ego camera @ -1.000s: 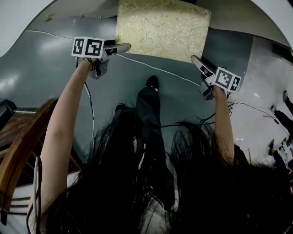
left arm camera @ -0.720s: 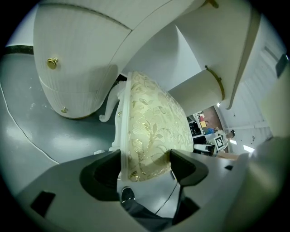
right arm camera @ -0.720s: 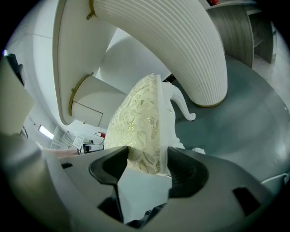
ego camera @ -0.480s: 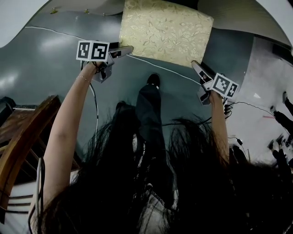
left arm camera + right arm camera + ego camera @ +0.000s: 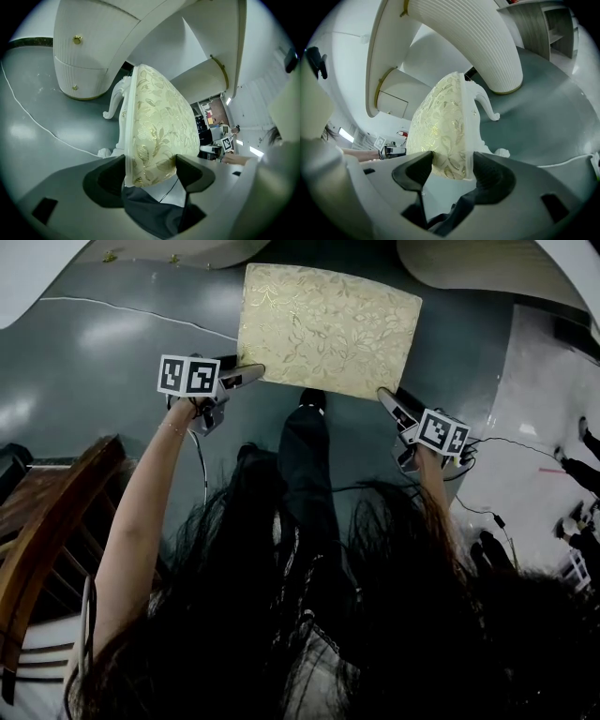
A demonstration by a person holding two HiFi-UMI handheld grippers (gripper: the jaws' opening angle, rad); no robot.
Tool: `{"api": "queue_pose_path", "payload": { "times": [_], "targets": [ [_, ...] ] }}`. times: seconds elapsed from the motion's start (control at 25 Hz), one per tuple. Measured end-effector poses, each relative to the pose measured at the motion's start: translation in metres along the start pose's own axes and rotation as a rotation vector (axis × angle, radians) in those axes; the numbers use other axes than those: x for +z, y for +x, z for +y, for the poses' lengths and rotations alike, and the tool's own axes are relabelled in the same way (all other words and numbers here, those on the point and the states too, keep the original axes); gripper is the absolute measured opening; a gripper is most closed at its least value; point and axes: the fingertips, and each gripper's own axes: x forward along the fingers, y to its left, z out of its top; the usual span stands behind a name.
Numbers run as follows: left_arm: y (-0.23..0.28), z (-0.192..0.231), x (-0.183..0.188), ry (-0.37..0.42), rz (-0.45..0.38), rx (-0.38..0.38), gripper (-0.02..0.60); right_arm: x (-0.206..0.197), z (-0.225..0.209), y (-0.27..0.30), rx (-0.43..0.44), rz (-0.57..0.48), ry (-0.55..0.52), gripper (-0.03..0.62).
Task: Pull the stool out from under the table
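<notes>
Stool, near corners gripped between left claw; right claw

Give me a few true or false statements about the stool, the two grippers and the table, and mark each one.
1. The stool is upholstered in gold floral fabric. True.
2. The left gripper hangs empty above the floor. False: its jaws are shut on the stool's near left corner.
3. The right gripper is shut on the stool's other near corner. True.
4. The stool's legs are dark wood. False: they are white and carved, with curled feet.
5. The table has a white ribbed base. True.
</notes>
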Motion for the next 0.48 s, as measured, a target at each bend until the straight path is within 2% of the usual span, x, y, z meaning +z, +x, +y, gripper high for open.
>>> {"api": "queue_pose_path", "payload": {
  "times": [0.24,0.48],
  "targets": [
    [-0.011,-0.005,0.012,0.017,0.084,0.018,0.348,-0.004,0.005,-0.007,-0.050,-0.029,0.061,0.285],
    [-0.009,-0.002,0.005,-0.007,0.097,0.027,0.348,-0.006,-0.003,-0.005,-0.076,-0.013,0.068,0.285]
  ]
}}
